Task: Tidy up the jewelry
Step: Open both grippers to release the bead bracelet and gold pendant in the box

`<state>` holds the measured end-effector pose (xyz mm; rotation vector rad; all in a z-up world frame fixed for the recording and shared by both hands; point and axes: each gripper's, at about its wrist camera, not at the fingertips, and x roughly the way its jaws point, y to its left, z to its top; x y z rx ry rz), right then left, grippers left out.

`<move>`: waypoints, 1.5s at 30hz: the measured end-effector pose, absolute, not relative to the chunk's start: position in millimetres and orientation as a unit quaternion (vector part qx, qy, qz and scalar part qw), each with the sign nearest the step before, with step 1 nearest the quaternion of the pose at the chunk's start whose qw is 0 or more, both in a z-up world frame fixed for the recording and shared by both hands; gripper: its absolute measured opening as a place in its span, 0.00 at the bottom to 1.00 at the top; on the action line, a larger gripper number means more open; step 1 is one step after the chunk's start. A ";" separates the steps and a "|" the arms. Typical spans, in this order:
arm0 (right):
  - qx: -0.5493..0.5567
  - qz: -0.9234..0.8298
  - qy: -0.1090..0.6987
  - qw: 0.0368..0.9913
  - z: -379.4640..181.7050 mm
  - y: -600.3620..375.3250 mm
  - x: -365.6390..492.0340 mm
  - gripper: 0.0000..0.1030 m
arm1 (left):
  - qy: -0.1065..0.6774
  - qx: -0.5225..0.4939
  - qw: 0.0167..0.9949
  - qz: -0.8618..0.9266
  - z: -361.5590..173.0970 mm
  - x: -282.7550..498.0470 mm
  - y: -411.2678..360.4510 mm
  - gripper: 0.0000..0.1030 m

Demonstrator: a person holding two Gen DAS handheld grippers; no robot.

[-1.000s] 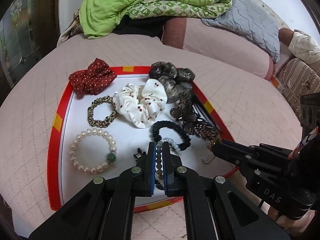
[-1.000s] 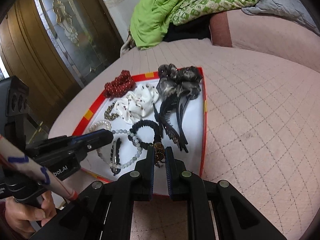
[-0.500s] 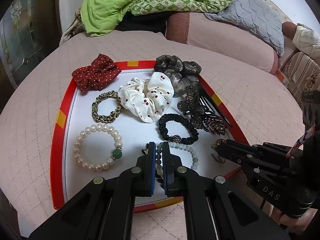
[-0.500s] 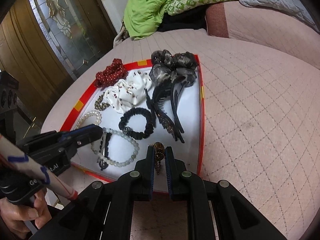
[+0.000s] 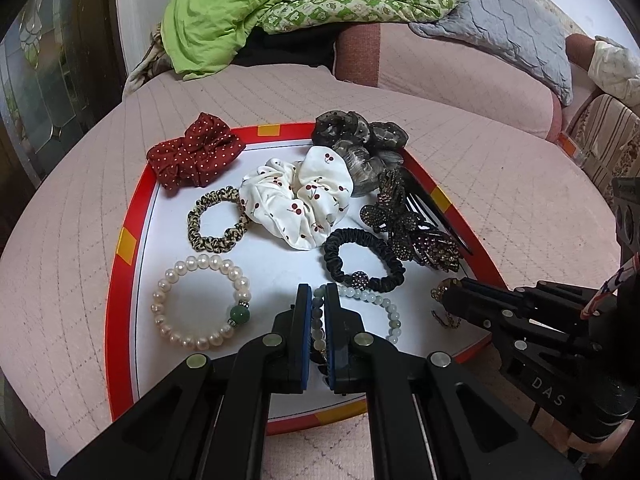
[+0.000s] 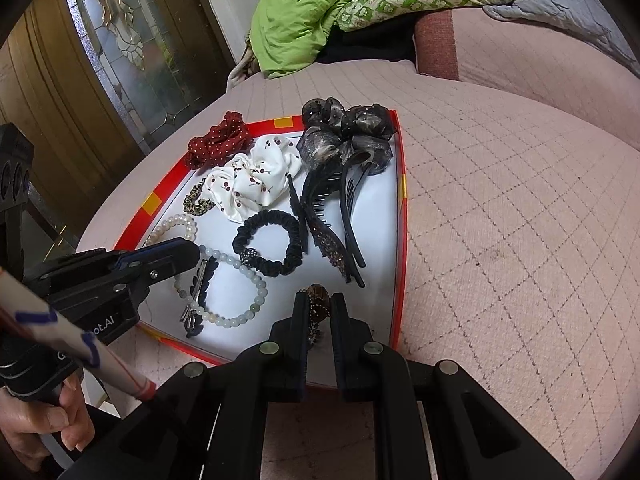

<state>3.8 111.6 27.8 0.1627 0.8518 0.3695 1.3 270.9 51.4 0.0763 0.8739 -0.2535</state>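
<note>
Hand (image 6: 36, 424) gripping left claw (image 6: 192, 256) shows only in right view.

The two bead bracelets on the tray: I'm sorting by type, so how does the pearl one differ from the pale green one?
The pearl bracelet has creamy white beads with one dark green bead; the pale green bracelet has smaller, grey-green beads. The pearl bracelet lies free on the tray; the pale green bracelet is pinched in the left gripper. The pearl bracelet keeps a round loop; the pale green one is pulled longer. Both are beaded loops.
</note>
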 end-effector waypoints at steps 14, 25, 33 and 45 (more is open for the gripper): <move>0.079 0.179 0.412 0.890 28.6 111.4 3.1 0.12 | 0.419 0.048 0.899 -0.120 50.8 1.5 266.5 0.06; 0.083 0.178 0.413 0.889 29.1 111.0 2.1 0.13 | 0.419 0.051 0.899 -0.119 50.4 1.9 265.6 0.06; 0.090 0.177 0.409 0.891 32.4 108.8 0.1 0.24 | 0.411 0.057 0.903 -0.112 53.2 0.8 264.5 0.20; 0.097 0.137 0.335 0.927 67.7 85.3 -36.2 0.49 | 0.317 0.045 0.945 -0.073 91.4 -32.8 268.6 0.76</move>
